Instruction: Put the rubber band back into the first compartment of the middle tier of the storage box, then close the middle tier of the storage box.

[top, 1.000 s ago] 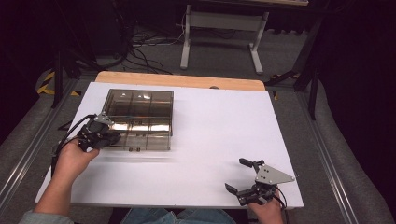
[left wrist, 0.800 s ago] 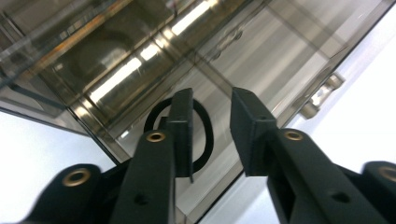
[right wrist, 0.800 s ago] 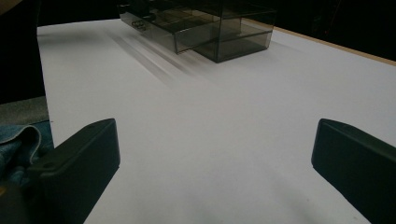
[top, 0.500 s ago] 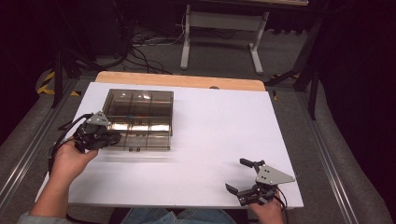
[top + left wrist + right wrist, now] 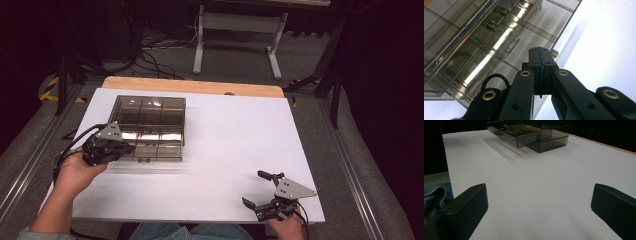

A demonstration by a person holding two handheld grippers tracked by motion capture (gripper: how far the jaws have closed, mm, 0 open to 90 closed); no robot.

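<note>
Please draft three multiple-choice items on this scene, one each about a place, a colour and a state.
1. Where does the smoky clear drawer box stand on the white table?
A. far left part
B. near right corner
C. dead centre

2. What colour is the box?
A. red
B. smoky grey-brown
C. bright green

3. How do the left tongs stand?
A. wide open
B. pressed together
C. clamped on a cup

Key: 1 A, the high view shows the box toward the far left, beside the left hand. 2 B, its walls are tinted and see-through. 3 B, the left gripper view shows the two pads meeting with nothing between; the right tongs stand open.
</note>
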